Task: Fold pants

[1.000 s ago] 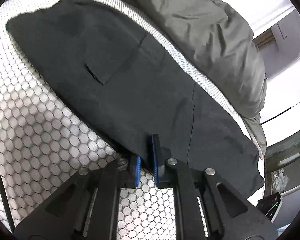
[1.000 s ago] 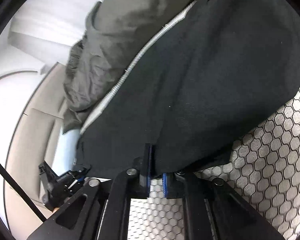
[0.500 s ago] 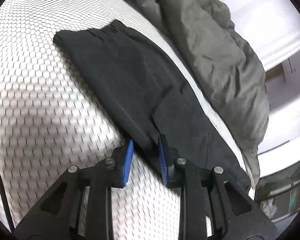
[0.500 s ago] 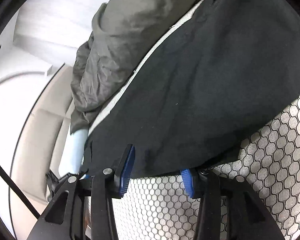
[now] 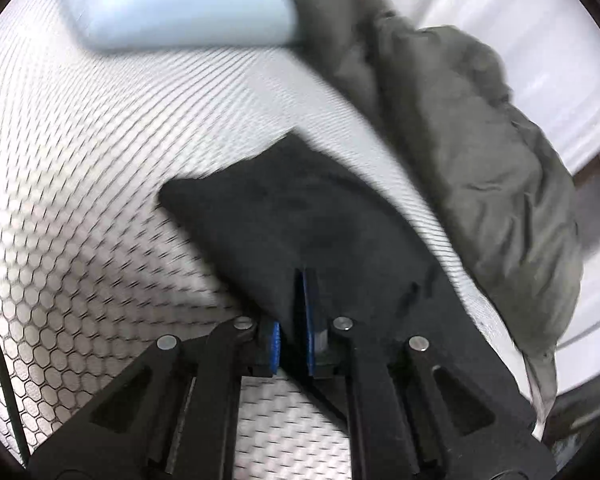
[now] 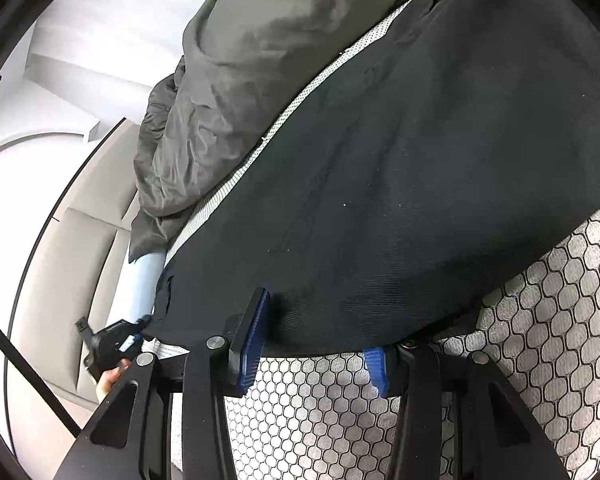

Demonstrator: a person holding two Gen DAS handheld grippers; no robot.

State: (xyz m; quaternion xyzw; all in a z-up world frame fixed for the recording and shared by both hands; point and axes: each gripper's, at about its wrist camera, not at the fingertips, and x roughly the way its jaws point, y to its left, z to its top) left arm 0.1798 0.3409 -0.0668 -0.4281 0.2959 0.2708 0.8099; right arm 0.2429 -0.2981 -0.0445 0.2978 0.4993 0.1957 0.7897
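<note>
The black pants (image 5: 300,224) lie on the white honeycomb-patterned mattress (image 5: 80,200). My left gripper (image 5: 294,320) is shut on the near edge of the pants, with cloth pinched between its blue pads. In the right wrist view the pants (image 6: 420,160) fill the middle, spread flat. My right gripper (image 6: 320,344) is open, its blue pads (image 6: 254,332) wide apart at the pants' near edge, holding nothing. The left gripper also shows in the right wrist view (image 6: 112,340), at the pants' far end.
A crumpled grey-green quilt (image 5: 480,152) lies along the far side of the pants, also in the right wrist view (image 6: 240,80). A pale blue pillow (image 5: 172,4) sits at the mattress head. White walls lie beyond the bed.
My left gripper opened, moved along the pants, then shut on their edge. My right gripper let go of the pants and opened wide.
</note>
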